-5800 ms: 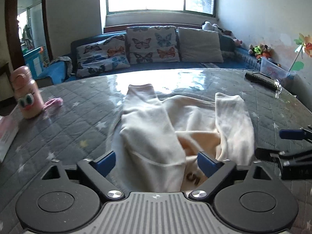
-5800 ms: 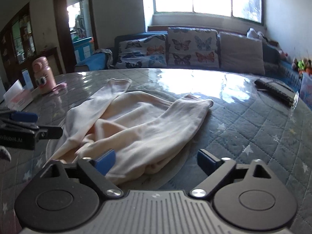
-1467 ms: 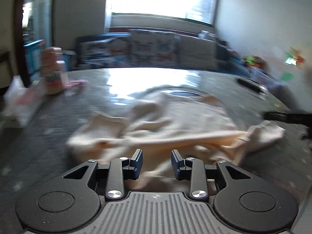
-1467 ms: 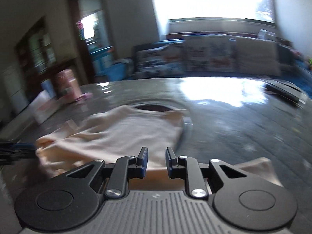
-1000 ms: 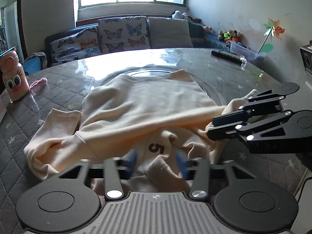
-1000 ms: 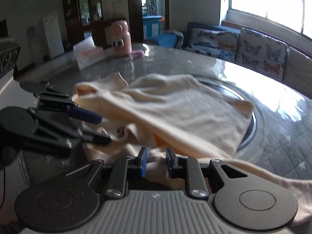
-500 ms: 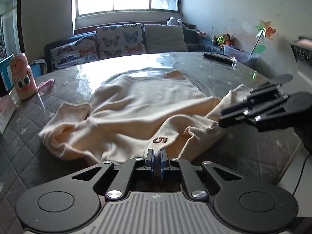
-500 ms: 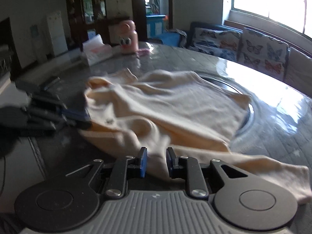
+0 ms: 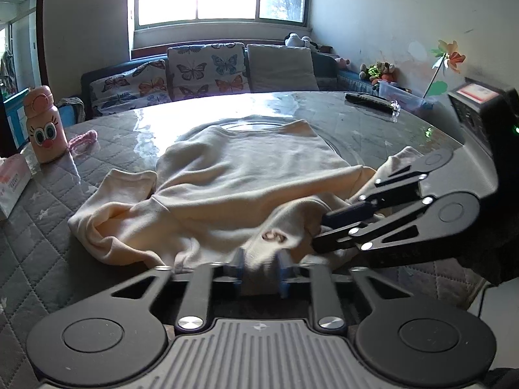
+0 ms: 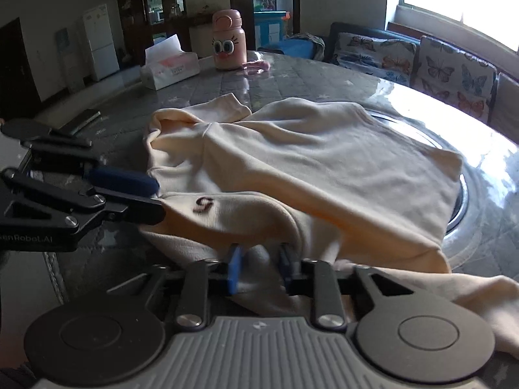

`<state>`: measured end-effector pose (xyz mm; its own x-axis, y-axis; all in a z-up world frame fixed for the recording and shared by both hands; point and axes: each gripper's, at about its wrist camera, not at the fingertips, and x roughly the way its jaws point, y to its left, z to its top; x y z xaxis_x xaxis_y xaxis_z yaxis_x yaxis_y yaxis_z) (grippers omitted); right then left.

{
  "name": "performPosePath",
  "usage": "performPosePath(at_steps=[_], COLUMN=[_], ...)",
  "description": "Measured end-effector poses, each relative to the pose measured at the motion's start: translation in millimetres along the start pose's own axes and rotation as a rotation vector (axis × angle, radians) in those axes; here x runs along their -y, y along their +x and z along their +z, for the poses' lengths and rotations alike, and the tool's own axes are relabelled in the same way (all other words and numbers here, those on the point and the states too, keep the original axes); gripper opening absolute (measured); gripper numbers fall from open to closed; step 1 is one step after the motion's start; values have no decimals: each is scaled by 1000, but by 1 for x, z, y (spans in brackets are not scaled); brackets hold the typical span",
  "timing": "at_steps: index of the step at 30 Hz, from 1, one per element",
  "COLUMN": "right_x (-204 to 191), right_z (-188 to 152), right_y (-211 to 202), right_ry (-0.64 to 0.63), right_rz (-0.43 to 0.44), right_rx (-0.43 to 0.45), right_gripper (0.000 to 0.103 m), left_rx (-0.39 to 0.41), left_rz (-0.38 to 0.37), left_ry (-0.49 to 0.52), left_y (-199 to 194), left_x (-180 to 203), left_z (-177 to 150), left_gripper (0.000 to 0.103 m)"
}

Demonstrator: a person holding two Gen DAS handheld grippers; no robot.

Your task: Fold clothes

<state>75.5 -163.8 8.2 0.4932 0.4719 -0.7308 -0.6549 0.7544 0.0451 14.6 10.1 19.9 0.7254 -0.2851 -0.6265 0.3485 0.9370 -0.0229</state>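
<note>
A cream sweatshirt [image 9: 246,175] lies spread on the round table, neck toward the window, with a small "5" print [image 9: 274,236] by the near hem. My left gripper [image 9: 261,270] is at that hem. Its jaws are opening, and a fold of hem sits loosely between them. In the right wrist view the sweatshirt [image 10: 324,149] fills the middle and the left gripper [image 10: 159,197] reaches in from the left edge. My right gripper [image 10: 259,270] has bunched cloth between its closing jaws. The left wrist view shows the right gripper [image 9: 319,231] biting the right part of the hem.
A pink cartoon bottle [image 9: 45,126] and a tissue box [image 9: 13,181] stand at the table's left. A black remote [image 9: 369,102] lies far right. A grey quilted cover [image 9: 48,227] tops the table. A sofa with butterfly cushions [image 9: 207,68] sits behind it.
The left jaws, fully shut half a second ago, now stand apart around the hem. The right gripper has come in closer to the left one, and the hem has bunched up between them.
</note>
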Motion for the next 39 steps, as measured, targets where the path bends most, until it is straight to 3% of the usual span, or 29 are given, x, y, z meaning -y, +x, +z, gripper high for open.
performPosePath(at_steps=[2,8,10,16,19,23,27,33,39], right_x=[2,4,3,-6,-6,-8,-5,4,-7], right_z=[-2,-5,-7,-24,-24,-18,-7,3,-17], right_y=[-3,-24,-36,-65,-65,-69,-58,-14,-10], right_ry=[11,28,23,-26,-38,-60,-49,-9,-51], right_rz=[1,18,33,83,112,136,96,85,122], right_rx=[7,61,81,76,39,53,89,50,-14], right_gripper=[6,4,4,4,5,5,8,9,10], left_rx=[3,-27,-25,16,1,-6,2,41,42], left_rz=[-3,-13,-10,-28,-33,-40,-55,-38,-34], left_ry=[10,59,45,34,54,60,72,68,26], left_y=[2,16,14,-10,-15,-20,-23,-28,1], left_x=[2,6,3,-2,1,0,1,-5,-8], left_z=[1,-2,-4,-14,-20,-27,-25,-7,20], left_gripper=[38,36,16,9,8,5,5,6,7])
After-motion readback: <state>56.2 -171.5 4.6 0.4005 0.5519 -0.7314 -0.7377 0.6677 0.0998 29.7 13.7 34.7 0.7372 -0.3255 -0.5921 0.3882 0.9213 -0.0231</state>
